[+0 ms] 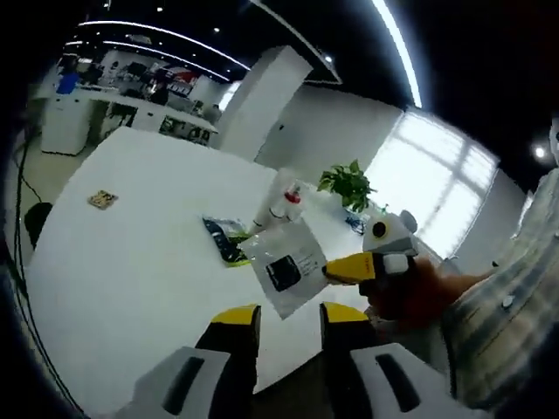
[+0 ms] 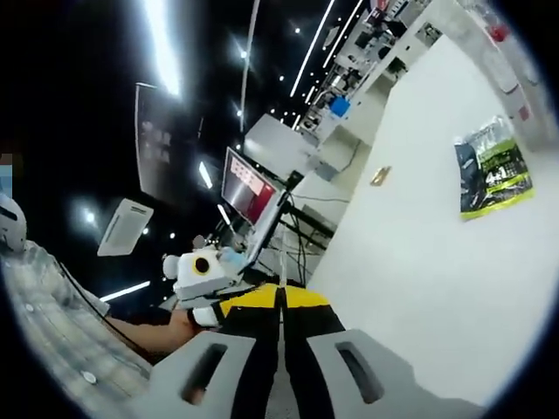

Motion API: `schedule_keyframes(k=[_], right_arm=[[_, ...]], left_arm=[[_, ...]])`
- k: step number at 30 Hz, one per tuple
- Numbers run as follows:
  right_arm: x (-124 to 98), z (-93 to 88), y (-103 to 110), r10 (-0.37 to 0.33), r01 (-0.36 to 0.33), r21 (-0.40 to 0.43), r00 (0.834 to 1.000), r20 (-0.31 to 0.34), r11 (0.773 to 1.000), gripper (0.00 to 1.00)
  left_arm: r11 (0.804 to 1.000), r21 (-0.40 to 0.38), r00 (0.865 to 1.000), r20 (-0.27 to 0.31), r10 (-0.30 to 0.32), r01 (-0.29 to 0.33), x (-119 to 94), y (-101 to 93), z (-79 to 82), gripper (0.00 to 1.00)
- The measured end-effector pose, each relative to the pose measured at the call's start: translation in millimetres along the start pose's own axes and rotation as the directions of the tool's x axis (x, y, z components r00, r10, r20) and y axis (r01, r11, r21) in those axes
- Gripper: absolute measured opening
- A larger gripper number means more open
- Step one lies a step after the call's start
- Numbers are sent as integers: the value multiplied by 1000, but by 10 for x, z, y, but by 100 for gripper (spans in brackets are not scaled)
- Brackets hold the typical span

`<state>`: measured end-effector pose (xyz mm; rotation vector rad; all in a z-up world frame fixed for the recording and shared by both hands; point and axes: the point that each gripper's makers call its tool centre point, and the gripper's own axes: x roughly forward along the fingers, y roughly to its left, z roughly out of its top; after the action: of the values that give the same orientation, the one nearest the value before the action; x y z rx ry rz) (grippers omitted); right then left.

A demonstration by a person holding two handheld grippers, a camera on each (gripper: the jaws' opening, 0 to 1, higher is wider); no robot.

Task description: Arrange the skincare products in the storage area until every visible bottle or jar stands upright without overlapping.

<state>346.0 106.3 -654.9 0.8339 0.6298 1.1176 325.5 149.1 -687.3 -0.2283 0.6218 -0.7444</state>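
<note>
Right gripper, at 3 o'clock, clamping a clear plastic pouch above the white table; left gripper jaws parted, holding nothing

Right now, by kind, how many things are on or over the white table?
Flat packets: 2, the green-and-black packet lying on the table and the clear pouch held in the right gripper
Bottles: 2, blurred, standing close together, one red-capped
Small tan square: 1
Potted plant: 1
Total: 6
</note>
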Motion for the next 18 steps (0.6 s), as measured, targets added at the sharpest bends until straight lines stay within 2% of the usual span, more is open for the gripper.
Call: schedule_keyframes(k=[1,3,4,6,7,9,10,11,12,13,14,15,16,17,18], right_arm=[[-3,38,9,8,-9,40,1000,27,999,0],[-39,63,-32,4,-6,59,999,34,998,0],[-58,91,-65,-8,6,63,999,38,998,0],[-83,137,-93,-17,14,71,999,35,997,0],[-90,157,-105,-24,21,69,999,34,997,0],[-98,223,-115,-30,28,62,999,30,998,0],[-99,248,-123,-31,29,60,999,29,998,0],[-99,275,-136,-35,34,58,999,29,998,0],[-98,312,-159,-44,42,58,999,28,997,0],[-97,338,-173,-49,47,57,998,29,997,0],[-95,359,-189,-54,53,57,998,30,997,0],[-89,387,-224,-62,60,56,998,31,997,0],[-82,399,-252,-69,68,59,997,29,996,0],[-77,414,-291,-83,82,63,996,27,995,0],[-70,426,-315,-92,90,65,995,25,994,0]], left_arm=[[999,46,999,-18,28,-27,7,24,-15,41],[978,184,991,-64,114,-100,15,129,-69,45],[956,264,982,-102,159,-127,13,202,-142,46],[925,354,968,-152,201,-137,34,279,-286,49],[926,356,965,-171,197,-126,49,282,-355,52],[928,351,968,-164,191,-124,110,266,-434,62],[919,369,960,-177,216,-139,134,290,-488,64],[905,405,950,-208,235,-135,139,299,-525,63],[892,439,955,-207,214,-105,176,247,-514,61],[891,445,962,-191,196,-93,193,210,-502,59],[896,436,960,-201,194,-90,185,205,-530,58],[900,428,952,-230,200,-86,177,219,-590,55],[890,446,939,-262,225,-88,154,272,-653,54],[880,466,931,-272,243,-94,152,311,-676,53],[879,465,924,-282,259,-105,150,343,-694,53]])
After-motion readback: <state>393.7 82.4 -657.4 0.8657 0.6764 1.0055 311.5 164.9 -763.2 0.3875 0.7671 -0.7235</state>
